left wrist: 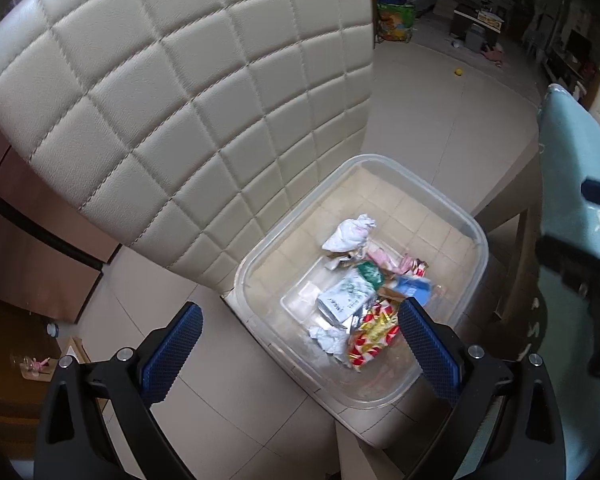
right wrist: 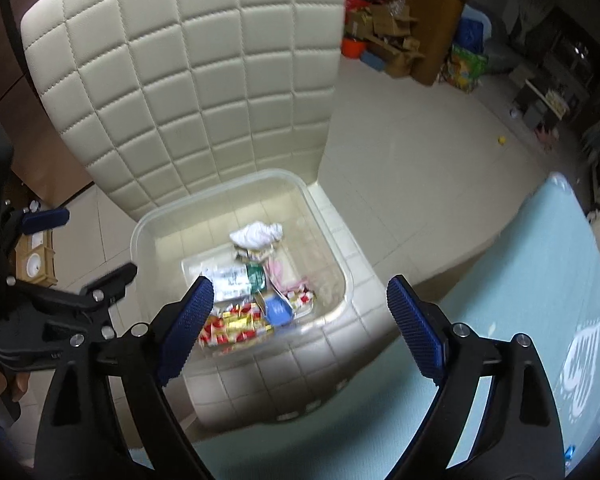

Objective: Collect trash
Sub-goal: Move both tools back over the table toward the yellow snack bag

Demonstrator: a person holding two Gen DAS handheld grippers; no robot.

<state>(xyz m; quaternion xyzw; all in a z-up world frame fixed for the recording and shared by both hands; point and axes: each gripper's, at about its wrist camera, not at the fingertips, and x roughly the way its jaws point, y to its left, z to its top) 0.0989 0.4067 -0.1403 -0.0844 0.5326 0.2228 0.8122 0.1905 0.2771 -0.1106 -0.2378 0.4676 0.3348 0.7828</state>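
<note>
Jaws on both grippers stand wide apart and empty. Left gripper (left wrist: 300, 340) hangs over the near-left corner of the clear bin (left wrist: 474, 232); right gripper (right wrist: 300, 320) hangs over the bin's near edge, with nothing between its blue pads (right wrist: 190, 320).

Trash sits inside the bin, which rests on the seat of the quilted cream chair (left wrist: 180, 100): a crumpled white tissue (left wrist: 350, 232) toward the back, a white packet (left wrist: 344, 300) mid-bin, a red-and-gold wrapper (left wrist: 370, 336) nearest me, and a blue item (left wrist: 414, 288) beside it. I count at least 4 pieces; the rest is too jumbled to sort.

Risks as I judge them:
- The 2 grippers are close together. In the right wrist view the left one fills the left edge, so swinging either sideways could knock them together.
- Dropping either hand lower could catch the bin's rim and slide or tip it on the smooth seat.
- The blue-covered table (right wrist: 520, 280) lies just beside the chair; pulling back carelessly could clip its edge.

Pose: both hands are tilted steeply downward, looking into the bin, side by side.
</note>
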